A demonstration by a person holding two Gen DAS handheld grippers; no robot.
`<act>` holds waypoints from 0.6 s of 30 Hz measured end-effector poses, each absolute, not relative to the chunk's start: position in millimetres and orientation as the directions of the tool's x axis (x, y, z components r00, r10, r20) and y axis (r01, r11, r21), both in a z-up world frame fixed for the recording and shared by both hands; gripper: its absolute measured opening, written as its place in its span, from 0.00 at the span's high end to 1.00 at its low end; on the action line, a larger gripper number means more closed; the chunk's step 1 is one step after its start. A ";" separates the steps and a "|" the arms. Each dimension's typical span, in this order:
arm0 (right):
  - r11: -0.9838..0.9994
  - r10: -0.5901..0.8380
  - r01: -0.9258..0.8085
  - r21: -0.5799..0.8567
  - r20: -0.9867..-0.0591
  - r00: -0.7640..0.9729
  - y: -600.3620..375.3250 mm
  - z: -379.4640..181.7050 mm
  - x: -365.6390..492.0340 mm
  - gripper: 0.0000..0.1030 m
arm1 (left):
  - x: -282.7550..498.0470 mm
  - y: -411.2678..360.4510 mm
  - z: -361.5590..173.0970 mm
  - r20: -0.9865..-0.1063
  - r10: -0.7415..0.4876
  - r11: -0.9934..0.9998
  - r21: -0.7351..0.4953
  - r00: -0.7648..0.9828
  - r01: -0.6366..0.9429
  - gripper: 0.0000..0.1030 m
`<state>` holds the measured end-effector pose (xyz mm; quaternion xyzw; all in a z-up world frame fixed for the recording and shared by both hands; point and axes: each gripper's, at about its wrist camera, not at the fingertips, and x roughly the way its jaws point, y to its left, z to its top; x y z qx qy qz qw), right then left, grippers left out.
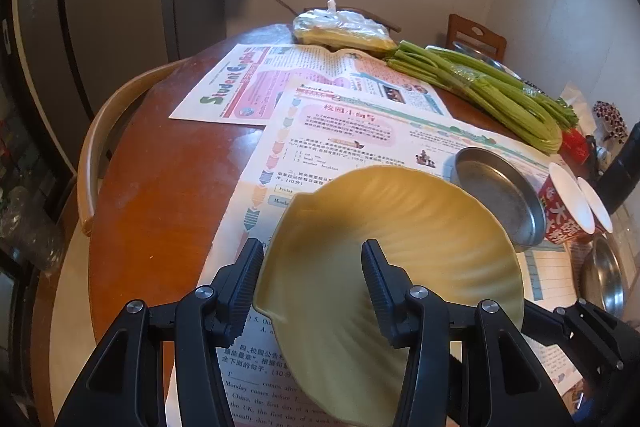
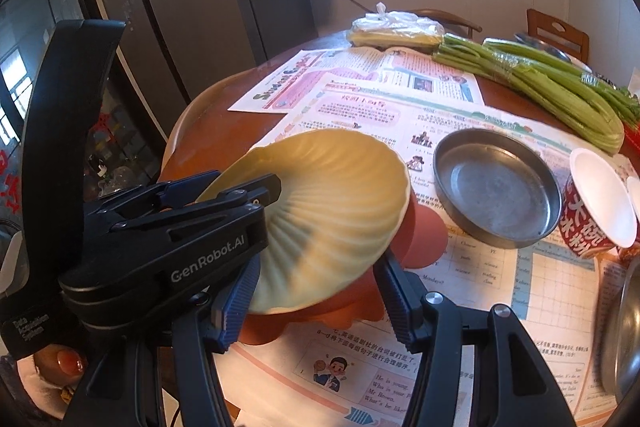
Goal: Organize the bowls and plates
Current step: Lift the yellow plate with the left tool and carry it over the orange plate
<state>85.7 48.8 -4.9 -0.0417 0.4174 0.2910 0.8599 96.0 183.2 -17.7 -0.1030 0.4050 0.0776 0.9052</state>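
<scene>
A round steel dish point(image 2: 496, 187) sits on printed newspaper sheets point(image 1: 240, 79) spread over the brown wooden worktop point(image 1: 160, 167), and everything else is placed from it. Just to the left of the dish, and nearer the cameras, a yellow shell-shaped plate point(image 1: 380, 227) is held tilted above the sheets, its ribbed hollow facing up and towards the dish. The left gripper point(image 1: 312, 247) has its jaws closed on the plate's near rim: one finger lies against the outside of the rim and the other reaches into the hollow. Under the yellow plate, also left of the dish, an orange plate point(image 2: 424, 235) with a scalloped edge shows from beneath. The right gripper point(image 2: 318, 261) has its jaws on either side of the near edges of both plates. Whether its pads press on either plate I cannot tell. Just right of the dish stand two red paper bowls point(image 2: 600, 203) with white insides, tipped on their sides, and nearer the cameras than those bowls lies another steel bowl point(image 2: 624, 327), cut off by the frame edge. Beyond the dish a long bunch of celery point(image 1: 500, 87) lies across the worktop, and farther beyond, to the left, is a clear knotted plastic bag point(image 1: 340, 27) with something yellow inside.
</scene>
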 end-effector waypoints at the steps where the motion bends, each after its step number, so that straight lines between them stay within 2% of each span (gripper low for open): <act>1: 0.829 0.462 -0.533 0.171 -0.746 0.479 49.8 -6.1 85.6 0.43 | 97.5 183.3 -18.4 -0.749 0.057 0.967 -0.123 0.660 -0.223 0.50; 18: 0.801 0.475 -0.574 0.173 -0.767 0.432 51.8 -10.5 72.1 0.42 | 109.8 186.1 -27.8 -0.762 0.080 0.969 -0.093 0.643 -0.230 0.49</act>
